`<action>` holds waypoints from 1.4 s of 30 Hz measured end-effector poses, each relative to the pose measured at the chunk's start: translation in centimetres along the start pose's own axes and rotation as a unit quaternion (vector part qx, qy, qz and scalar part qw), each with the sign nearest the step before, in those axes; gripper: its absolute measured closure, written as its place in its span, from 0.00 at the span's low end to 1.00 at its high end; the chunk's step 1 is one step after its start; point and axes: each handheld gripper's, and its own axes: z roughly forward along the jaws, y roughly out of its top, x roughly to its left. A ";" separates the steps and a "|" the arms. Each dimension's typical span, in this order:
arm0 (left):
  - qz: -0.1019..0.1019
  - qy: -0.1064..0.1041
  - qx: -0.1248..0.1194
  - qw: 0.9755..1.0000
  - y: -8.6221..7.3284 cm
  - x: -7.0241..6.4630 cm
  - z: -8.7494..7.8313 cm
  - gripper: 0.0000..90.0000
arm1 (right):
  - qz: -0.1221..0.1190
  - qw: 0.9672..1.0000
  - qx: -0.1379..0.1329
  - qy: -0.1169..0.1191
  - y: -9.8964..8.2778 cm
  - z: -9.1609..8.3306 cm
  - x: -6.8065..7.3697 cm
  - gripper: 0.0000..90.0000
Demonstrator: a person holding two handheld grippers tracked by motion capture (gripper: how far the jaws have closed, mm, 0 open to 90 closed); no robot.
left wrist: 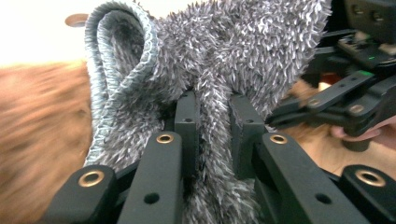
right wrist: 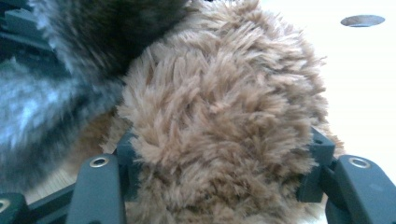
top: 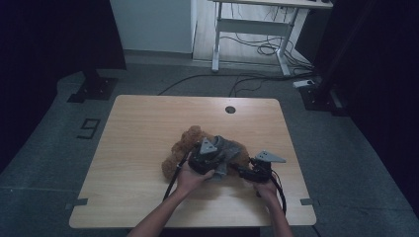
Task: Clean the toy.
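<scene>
Grey fuzzy cloth (left wrist: 224,60), pinched in the left claw (left wrist: 214,116), lies partly over the brown teddy bear (right wrist: 224,121) mid-tabletop (top: 143,123), whose limb the right claw (right wrist: 224,163) clamps; dressing looks unfinished.

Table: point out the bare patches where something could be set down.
Bare wood on the table left of the brown teddy bear, and along the far edge around the round hole. Crowded at centre-right: bear, grey fuzzy cloth, left gripper, right gripper.
</scene>
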 end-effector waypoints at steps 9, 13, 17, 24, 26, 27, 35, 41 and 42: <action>-0.019 0.059 -0.015 0.998 -1.9 3.7 -4.5 0.85 | 0.003 1.000 -0.003 0.003 -0.2 0.0 -0.2 0.42; -0.042 0.085 -0.017 0.995 -3.5 5.7 -5.7 0.85 | 0.003 1.000 -0.004 0.005 -0.2 0.0 -0.3 0.42; -0.100 0.087 0.001 0.991 -6.2 8.7 -6.1 0.85 | 0.002 1.000 -0.005 0.005 -0.2 0.0 -0.3 0.41; -0.135 0.105 0.012 0.985 -8.8 10.9 -7.4 0.85 | -0.002 1.000 -0.007 0.005 -0.3 0.0 -0.3 0.41; -0.148 0.102 0.012 0.984 -9.2 11.4 -7.8 0.85 | -0.002 1.000 -0.007 0.006 -0.3 0.0 -0.3 0.41; -0.147 0.104 0.012 0.984 -9.2 11.5 -8.0 0.84 | -0.001 1.000 -0.008 0.006 -0.3 0.0 -0.3 0.40; -0.105 0.086 -0.039 0.990 -3.8 9.2 -9.1 0.84 | 0.003 1.000 -0.014 0.003 -0.1 0.6 -0.6 0.40; -0.046 0.041 -0.040 0.997 1.0 4.3 -6.0 0.84 | -0.006 1.000 -0.013 0.001 0.0 0.9 -0.3 0.39; -0.038 0.033 -0.036 0.998 1.3 3.5 -5.3 0.84 | -0.007 1.000 -0.011 0.001 0.0 0.8 -0.3 0.39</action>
